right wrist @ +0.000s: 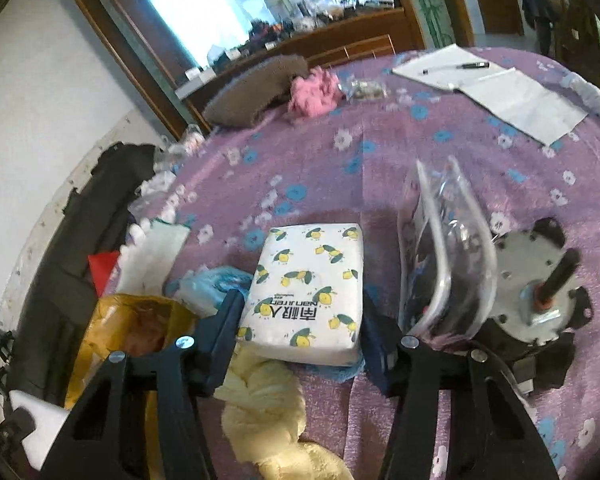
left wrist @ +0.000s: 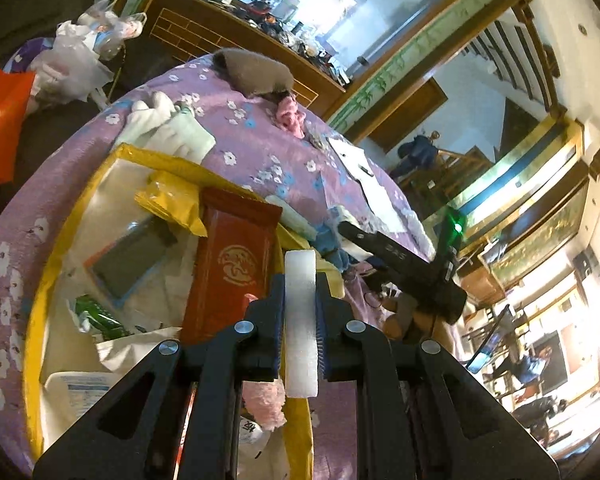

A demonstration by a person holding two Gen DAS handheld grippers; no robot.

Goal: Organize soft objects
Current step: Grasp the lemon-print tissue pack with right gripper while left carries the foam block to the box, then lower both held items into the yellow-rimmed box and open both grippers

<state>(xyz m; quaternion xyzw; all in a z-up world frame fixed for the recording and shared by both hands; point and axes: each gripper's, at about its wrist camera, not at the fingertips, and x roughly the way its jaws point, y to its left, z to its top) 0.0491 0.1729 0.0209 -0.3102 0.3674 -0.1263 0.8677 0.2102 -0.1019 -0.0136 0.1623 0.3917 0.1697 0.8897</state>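
Left wrist: left tongs (left wrist: 300, 316) pinch foam strip (left wrist: 300, 320)

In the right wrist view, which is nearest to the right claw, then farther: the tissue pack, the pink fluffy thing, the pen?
1. Tissue pack: between the right claw fingers.
2. Pink fluffy thing: mid-table, beside the brown cushion.
3. Pen: far right, on paper.

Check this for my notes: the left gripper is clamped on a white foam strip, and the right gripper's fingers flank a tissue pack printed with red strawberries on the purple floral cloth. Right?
Not quite. The white foam strip is indeed clamped in the left gripper, but the tissue pack between the right gripper fingers is printed with yellow lemons, not red strawberries, as the right wrist view shows. It lies on the purple floral cloth.
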